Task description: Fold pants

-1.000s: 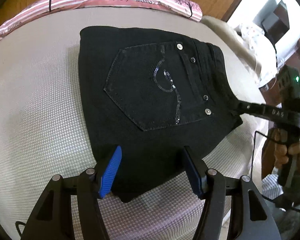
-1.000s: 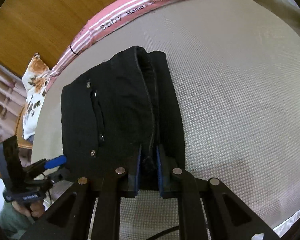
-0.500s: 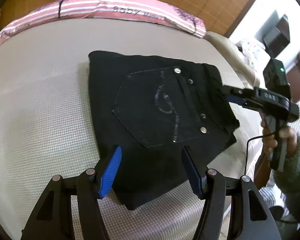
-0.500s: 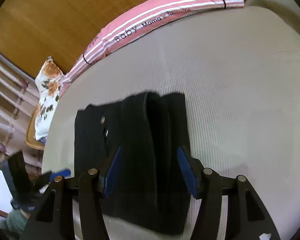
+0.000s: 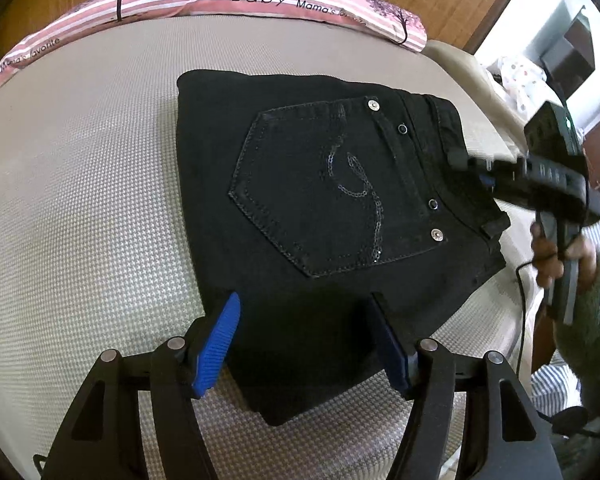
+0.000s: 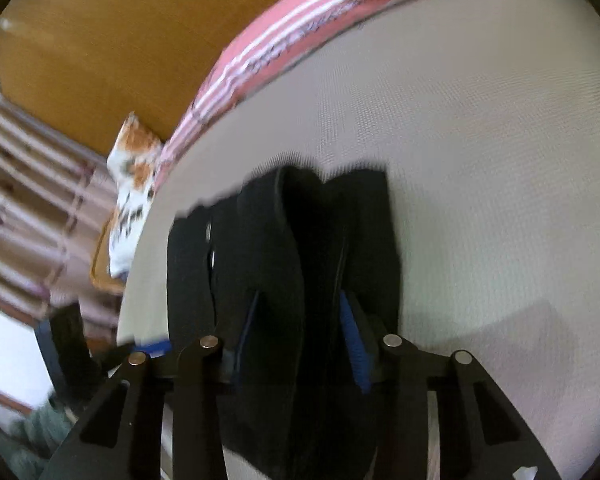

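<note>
Black pants [image 5: 320, 208] lie folded into a thick rectangle on the beige mattress [image 5: 80, 208], back pocket with sequin swirl facing up. My left gripper [image 5: 308, 344] is open, its blue pads on either side of the near edge of the pants, holding nothing. My right gripper [image 6: 300, 344] is open at the waistband end, with the stacked folds [image 6: 292, 260] between its pads; it also shows in the left wrist view [image 5: 472, 168], at the right edge of the pants. The right wrist view is blurred.
A pink striped pillow [image 5: 228, 0] lies along the far edge of the mattress by a wooden headboard [image 6: 100, 40]. A floral cushion [image 6: 132, 184] sits off the mattress on the left gripper's side. Furniture [image 5: 572, 48] stands beyond the right edge.
My right gripper let go of the waistband fold a second ago and now stands open around the stack. The left gripper stayed open and shifted slightly. The pants have not moved.
</note>
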Motion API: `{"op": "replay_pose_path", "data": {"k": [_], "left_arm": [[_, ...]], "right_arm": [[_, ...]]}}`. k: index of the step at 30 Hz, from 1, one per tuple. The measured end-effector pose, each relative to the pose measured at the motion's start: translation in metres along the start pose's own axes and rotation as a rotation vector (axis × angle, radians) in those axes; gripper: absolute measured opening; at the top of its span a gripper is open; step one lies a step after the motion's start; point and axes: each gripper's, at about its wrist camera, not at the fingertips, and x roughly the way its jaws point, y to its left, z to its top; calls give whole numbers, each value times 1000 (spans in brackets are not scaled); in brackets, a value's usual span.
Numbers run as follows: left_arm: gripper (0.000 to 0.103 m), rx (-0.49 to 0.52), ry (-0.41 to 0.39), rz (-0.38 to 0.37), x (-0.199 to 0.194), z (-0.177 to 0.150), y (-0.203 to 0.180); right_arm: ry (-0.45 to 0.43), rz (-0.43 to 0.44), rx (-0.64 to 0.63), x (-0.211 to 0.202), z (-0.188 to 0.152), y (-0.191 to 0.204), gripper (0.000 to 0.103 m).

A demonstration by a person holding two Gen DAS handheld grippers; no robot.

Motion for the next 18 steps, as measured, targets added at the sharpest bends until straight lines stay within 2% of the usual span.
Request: {"op": "replay_pose_path", "data": {"k": [2,6,9,12,15,18], "left_arm": [[66,-1,0,2,0,0,0],[68,-2,5,13,2,0,-2],[69,1,5,30,4,2,-5],[69,-3,10,40,4,5,-6],[69,-21,1,40,-2,9,-6],[69,-20,-60,15,-16,16,-8]], "right_arm": [[-18,29,3,-1,-5,-3,36],[-29,152,93,12,5,-17,36],[-44,214,163,27,16,-23,30],[-46,221,190,25,19,-19,12],[-73,216,189,4,18,-3,11],[-117,196,133,-18,19,17,10]]}}
